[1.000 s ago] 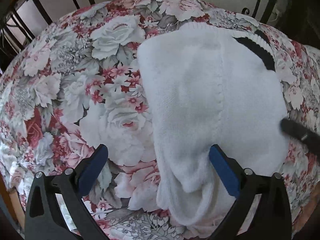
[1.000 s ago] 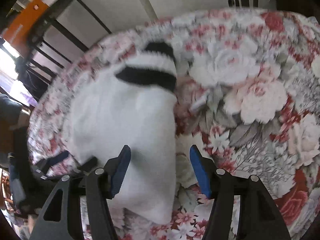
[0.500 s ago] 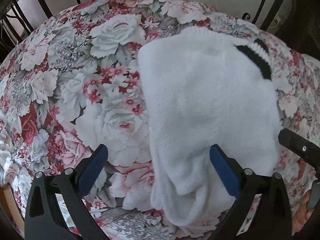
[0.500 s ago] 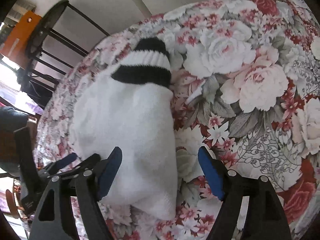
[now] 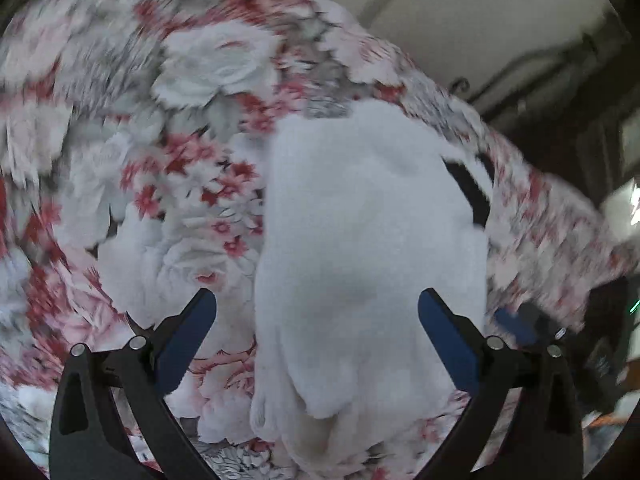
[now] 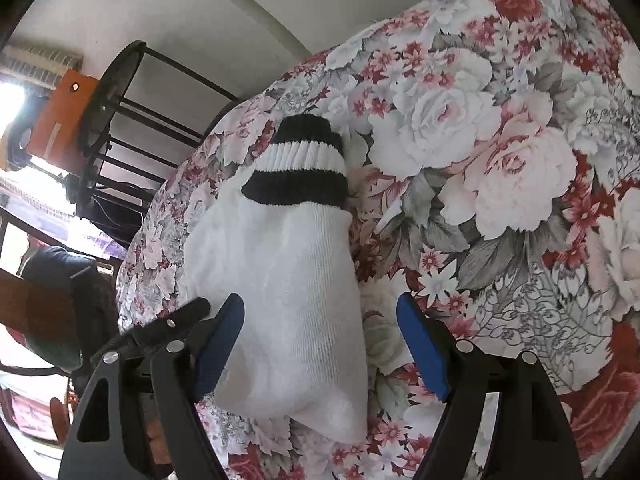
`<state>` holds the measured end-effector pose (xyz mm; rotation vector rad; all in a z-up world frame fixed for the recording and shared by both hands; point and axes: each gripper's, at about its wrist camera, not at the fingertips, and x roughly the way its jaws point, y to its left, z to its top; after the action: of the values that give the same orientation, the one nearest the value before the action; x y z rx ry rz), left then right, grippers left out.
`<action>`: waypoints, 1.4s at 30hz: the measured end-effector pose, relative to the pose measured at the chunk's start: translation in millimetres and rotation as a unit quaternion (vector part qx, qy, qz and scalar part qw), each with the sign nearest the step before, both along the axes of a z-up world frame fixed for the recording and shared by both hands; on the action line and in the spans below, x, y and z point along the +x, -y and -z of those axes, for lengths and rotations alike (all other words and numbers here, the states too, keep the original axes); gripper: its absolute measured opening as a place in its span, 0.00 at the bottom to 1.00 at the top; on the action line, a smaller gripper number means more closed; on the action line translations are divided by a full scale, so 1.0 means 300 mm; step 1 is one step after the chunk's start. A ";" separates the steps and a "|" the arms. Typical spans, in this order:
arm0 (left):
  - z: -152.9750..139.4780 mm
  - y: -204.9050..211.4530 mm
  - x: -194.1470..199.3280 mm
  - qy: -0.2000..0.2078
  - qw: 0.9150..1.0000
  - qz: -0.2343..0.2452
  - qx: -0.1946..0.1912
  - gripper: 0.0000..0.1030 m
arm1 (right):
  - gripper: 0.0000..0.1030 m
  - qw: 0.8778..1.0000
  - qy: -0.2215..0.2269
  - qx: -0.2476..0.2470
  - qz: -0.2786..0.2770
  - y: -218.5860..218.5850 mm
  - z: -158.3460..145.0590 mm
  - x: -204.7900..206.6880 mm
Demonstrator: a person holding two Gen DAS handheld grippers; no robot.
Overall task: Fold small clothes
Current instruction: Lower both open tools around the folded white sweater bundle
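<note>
A white sock (image 5: 360,240) (image 6: 280,280) with black bands at its cuff (image 6: 296,188) lies flat on the flowered tablecloth (image 5: 180,160) (image 6: 500,160), cuff pointing away from me. My left gripper (image 5: 316,300) hangs open over the sock's near end, and its blue pads touch nothing. My right gripper (image 6: 320,304) is open too and straddles the sock's near end from the other side, with its left pad (image 6: 220,344) over the sock's edge. Each gripper shows in the other's view: the right one (image 5: 516,324) and the left one (image 6: 172,324). The left wrist view is blurred.
Black metal chair frames (image 6: 120,92) stand past the table's far edge by a pale wall. An orange panel (image 6: 60,112) sits at the far left. The cloth-covered table (image 6: 560,320) stretches wide to the right of the sock.
The left wrist view has swung and rolled, so the sock now sits more upright in it and looks blurred. The right gripper's jaws stand wider than a second ago. The sock has stayed put.
</note>
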<state>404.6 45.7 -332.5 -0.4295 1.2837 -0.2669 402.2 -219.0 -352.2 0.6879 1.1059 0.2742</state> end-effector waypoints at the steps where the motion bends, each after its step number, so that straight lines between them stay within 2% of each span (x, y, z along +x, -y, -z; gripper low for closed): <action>1: 0.006 -0.016 0.002 -0.007 1.000 -0.009 -0.018 0.95 | 0.77 1.000 0.001 0.002 0.001 -0.002 -0.001 0.002; 3: 0.017 -0.031 0.007 -0.017 0.998 -0.018 -0.053 0.95 | 0.77 1.000 0.006 0.009 0.003 -0.006 -0.011 0.007; 4: 0.017 -0.029 0.008 -0.015 0.998 -0.016 -0.053 0.95 | 0.77 1.000 0.011 0.012 0.003 -0.011 -0.016 0.012; 6: 0.017 -0.013 0.011 -0.008 1.000 -0.008 -0.021 0.95 | 0.77 1.000 0.017 0.004 0.003 -0.023 -0.019 0.018; 8: 0.049 0.019 0.024 -0.015 0.999 -0.005 0.051 0.95 | 0.77 1.000 0.006 -0.029 0.003 -0.039 0.000 0.035; 9: 0.069 0.018 0.028 -0.021 0.997 -0.008 0.074 0.96 | 0.77 0.999 0.001 -0.042 0.004 -0.046 0.014 0.044; 11: 0.096 -0.002 0.032 -0.030 0.998 -0.021 0.057 0.96 | 0.77 0.998 -0.014 -0.060 -0.003 -0.061 0.053 0.063; 12: 0.099 -0.005 0.034 -0.033 0.998 -0.024 0.054 0.96 | 0.78 0.997 -0.036 -0.071 -0.015 -0.077 0.088 0.075; 15: 0.095 -0.001 0.038 -0.033 0.998 -0.018 0.058 0.96 | 0.82 0.997 -0.047 -0.055 -0.011 -0.086 0.121 0.075; 16: 0.089 -0.003 0.038 -0.033 0.998 -0.019 0.051 0.95 | 0.82 0.997 -0.047 -0.056 -0.015 -0.088 0.108 0.078; 18: 0.066 -0.018 0.043 -0.026 1.000 -0.016 -0.005 0.95 | 0.82 0.998 -0.029 -0.051 -0.010 -0.077 0.065 0.076; 19: 0.054 -0.028 0.045 -0.023 0.999 -0.014 -0.048 0.95 | 0.82 0.999 -0.016 -0.043 -0.004 -0.065 0.041 0.074; 21: 0.045 -0.038 0.047 -0.023 0.995 -0.004 -0.096 0.95 | 0.82 1.000 -0.001 -0.014 0.004 -0.038 0.008 0.073; 22: 0.047 -0.039 0.048 -0.024 0.994 0.001 -0.107 0.95 | 0.82 1.000 0.002 0.001 0.011 -0.024 0.000 0.072; 27: 0.123 -0.033 0.053 -0.055 0.991 0.016 -0.125 0.95 | 0.82 0.999 -0.007 0.040 0.019 -0.002 0.028 0.073; 30: 0.159 -0.012 0.053 -0.068 0.985 0.030 -0.154 0.95 | 0.82 0.998 -0.016 0.054 0.020 0.009 0.056 0.068; 31: 0.160 0.004 0.051 -0.066 0.985 0.037 -0.156 0.95 | 0.82 0.998 -0.018 0.056 0.020 0.011 0.062 0.065; 34: 0.172 0.059 0.057 -0.048 0.989 0.065 -0.122 0.95 | 0.82 0.997 -0.021 0.074 0.017 0.013 0.095 0.064; 36: 0.188 0.074 0.060 -0.046 0.990 0.064 -0.117 0.96 | 0.82 0.996 -0.022 0.087 0.022 0.021 0.125 0.066; 40: 0.199 0.048 0.074 -0.045 0.987 0.043 -0.149 0.96 | 0.82 0.994 -0.011 0.111 0.017 0.007 0.166 0.079; 42: 0.203 0.047 0.072 -0.043 0.987 0.042 -0.152 0.96 | 0.82 0.994 0.001 0.110 0.003 -0.018 0.170 0.094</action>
<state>426.1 31.6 -393.4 -0.6534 1.3520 -0.5246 430.4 -213.6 -403.3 0.8857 1.0820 0.3950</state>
